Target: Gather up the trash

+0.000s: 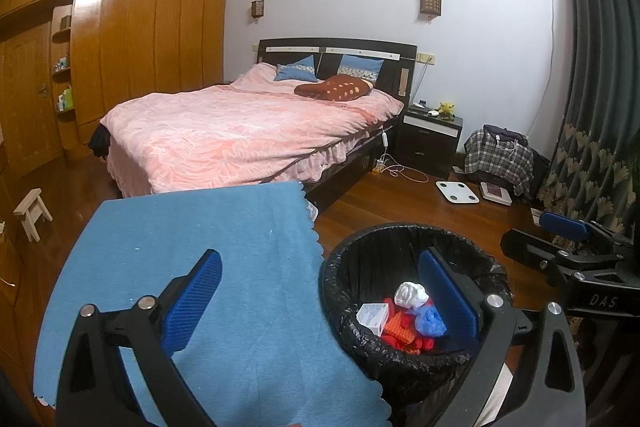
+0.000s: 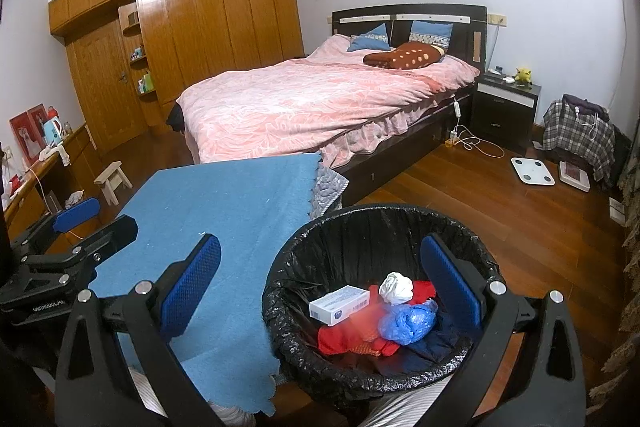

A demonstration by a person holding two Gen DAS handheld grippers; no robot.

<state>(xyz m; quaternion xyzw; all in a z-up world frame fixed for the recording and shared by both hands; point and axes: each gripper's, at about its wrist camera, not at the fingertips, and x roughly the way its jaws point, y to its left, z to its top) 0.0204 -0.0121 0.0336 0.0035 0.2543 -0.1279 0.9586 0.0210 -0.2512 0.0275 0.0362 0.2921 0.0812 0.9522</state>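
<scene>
Left gripper (image 1: 320, 291): blue pads spread wide, nothing between them, one pad over the blue cloth (image 1: 192, 267), the other over the rim of the black-lined trash bin (image 1: 348, 267). Right gripper (image 2: 320, 283): likewise spread and empty, its right pad hanging above the bin's mouth, its left pad over the cloth.

Inside the bin, low down: a white carton (image 2: 339, 304) at the left, a crumpled white tissue (image 2: 395, 287) toward the far side, a blue plastic wad (image 2: 407, 321) near the right, all lying on red fabric (image 2: 352, 337).

No loose trash visible on the cloth-covered surface; likely all collected, or further pieces outside the views.

For doing the step well: lift both sets of pads straight up and clear of the liner's crinkled edge before swinging away, to avoid snagging the bag or tipping the bin. Scan the wooden floor (image 2: 500, 227) to the right and the bed (image 2: 320, 107) beyond before calling it finished. Keep the pads spread for any next pick.
</scene>
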